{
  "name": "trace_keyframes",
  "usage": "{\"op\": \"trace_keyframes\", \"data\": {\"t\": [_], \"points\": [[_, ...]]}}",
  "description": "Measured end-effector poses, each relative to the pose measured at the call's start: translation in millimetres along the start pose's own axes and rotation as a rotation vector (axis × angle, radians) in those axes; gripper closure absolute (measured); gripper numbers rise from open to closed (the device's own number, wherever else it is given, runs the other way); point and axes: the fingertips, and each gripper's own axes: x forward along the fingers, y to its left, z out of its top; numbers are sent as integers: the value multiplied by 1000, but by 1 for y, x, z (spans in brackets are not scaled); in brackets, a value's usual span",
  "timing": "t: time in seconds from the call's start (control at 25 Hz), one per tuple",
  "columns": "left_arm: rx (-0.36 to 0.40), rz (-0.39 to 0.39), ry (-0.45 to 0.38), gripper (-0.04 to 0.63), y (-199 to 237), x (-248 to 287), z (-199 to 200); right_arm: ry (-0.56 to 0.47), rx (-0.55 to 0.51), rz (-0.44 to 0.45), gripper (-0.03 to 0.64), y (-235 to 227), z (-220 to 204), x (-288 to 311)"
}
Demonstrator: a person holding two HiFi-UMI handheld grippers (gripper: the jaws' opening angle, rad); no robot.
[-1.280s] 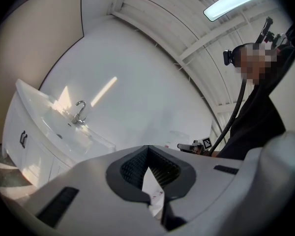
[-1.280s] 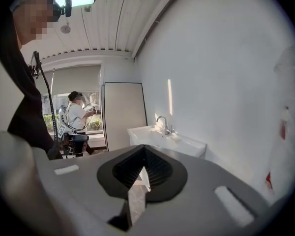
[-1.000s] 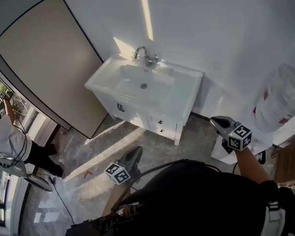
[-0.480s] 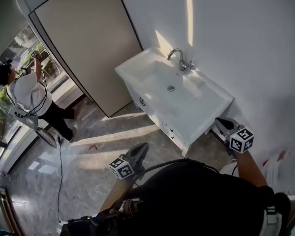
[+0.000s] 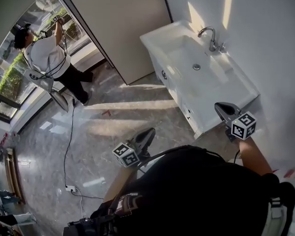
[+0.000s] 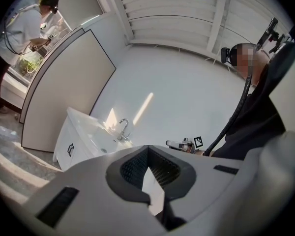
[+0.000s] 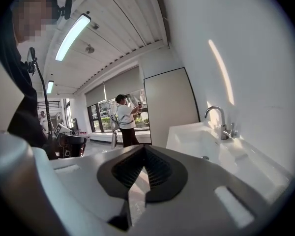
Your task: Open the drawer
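Grippers first: my L gripper (image 5: 151, 131) has its jaws pressed together w/ nothing btw them. My R gripper (image 5: 220, 107) is the same, pads meeting at the tip, empty.

Grey marbled floor (image 5: 88, 151) fills most of the head view, sun stripes across it. L gripper hangs over it, well apart from any furniture. White wall (image 5: 270, 43) runs along the right. Big beige panel (image 5: 118, 18) stands past the far end of the sink cabinet (image 5: 174, 82), w/ a window (image 5: 5, 77) to its left. Cabinet is white and sits along the wall, basin (image 5: 196, 63) set in its top, chrome tap (image 5: 210, 33) on the wall side. A person (image 5: 49, 58) stands at the window, arms raised.

Drawer (image 5: 186, 110) is at the near end of the cabinet front, closed. It has two small dark knobs (image 5: 189, 115) one above the other; can't tell if that's one drawer or two. In the head view it lies just ahead & left of R gripper's tip, near but not touching. R gripper sits by the cabinet's near corner. From L gripper the drawer is off to the right across bare floor, well apart. A larger dark pull (image 5: 163, 74) sits farther along the front.

R gripper view: basin & tap right of the jaws, drawer front not in sight. L gripper view: cabinet front w/ the pull shows left of the jaws, drawer end hidden behind the gripper body. Thin cable (image 5: 67, 141) trails over the floor.
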Motion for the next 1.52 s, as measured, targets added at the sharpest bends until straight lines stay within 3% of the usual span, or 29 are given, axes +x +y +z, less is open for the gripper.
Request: {"op": "trace_keyframes", "data": {"t": [0.16, 0.32, 0.56, 0.72, 1.08, 1.32, 1.52], "points": [[30, 30, -26, 595, 30, -50, 10, 42, -43, 37, 617, 39, -1, 43], [-27, 49, -21, 595, 64, -100, 3, 70, -63, 31, 617, 81, -3, 77], [-50, 54, 54, 595, 111, -135, -15, 97, -53, 19, 617, 125, -23, 112], [-30, 87, 123, 595, 116, -120, -37, 133, -47, 62, 617, 124, -44, 112], [-64, 183, 138, 595, 114, -43, -90, 218, -51, 237, 617, 100, -105, 116], [-79, 163, 200, 595, 139, 9, -158, 238, -34, 297, 617, 97, -168, 127], [-87, 123, 296, 595, 175, 41, -236, 213, -1, 264, 617, 102, -232, 138]]}}
